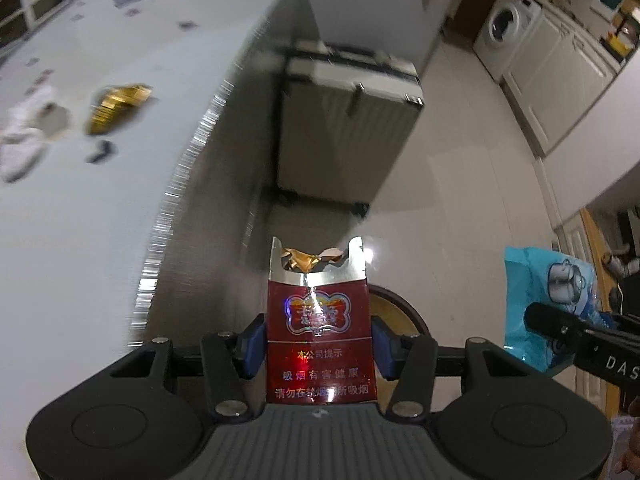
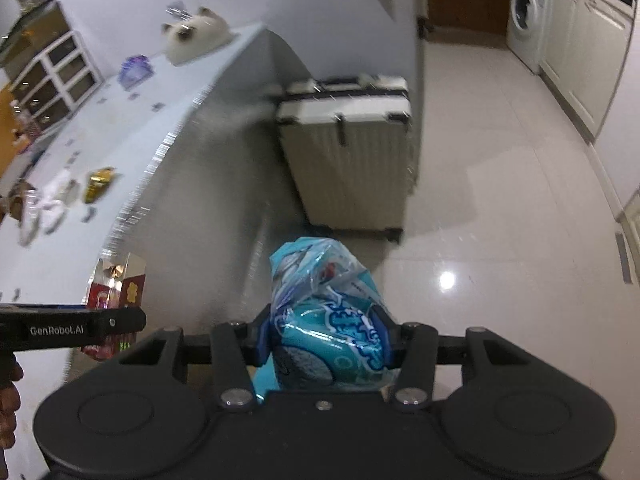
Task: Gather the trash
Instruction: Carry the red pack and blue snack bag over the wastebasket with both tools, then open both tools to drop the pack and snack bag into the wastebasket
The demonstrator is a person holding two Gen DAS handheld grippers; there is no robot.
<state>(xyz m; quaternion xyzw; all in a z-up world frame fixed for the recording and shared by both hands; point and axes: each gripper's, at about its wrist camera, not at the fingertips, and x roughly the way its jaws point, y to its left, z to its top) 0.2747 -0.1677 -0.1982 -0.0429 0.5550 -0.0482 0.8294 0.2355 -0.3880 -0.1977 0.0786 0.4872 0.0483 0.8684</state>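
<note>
My left gripper [image 1: 318,350] is shut on a torn red cigarette pack [image 1: 318,320] with crumpled foil at its open top; its blue pads press both sides. My right gripper [image 2: 326,342] is shut on a crumpled blue plastic wrapper [image 2: 324,304], which bulges up between the pads. In the left wrist view the blue wrapper [image 1: 548,292] and the right gripper's black finger show at the right edge. The red pack [image 2: 116,296] and the left gripper's black body appear at the left of the right wrist view. Both grippers hang beyond the white table's edge [image 1: 172,200], above the floor. A round dark-rimmed thing [image 1: 394,310], partly hidden, lies under the pack.
On the white table lie a gold foil wrapper [image 1: 116,106], white crumpled paper [image 1: 24,140], a small dark scrap [image 1: 100,152] and a purple glass dish [image 2: 136,70]. A silver suitcase [image 2: 348,152] stands on the glossy tiled floor. A washing machine [image 2: 526,12] and white cabinets line the right wall.
</note>
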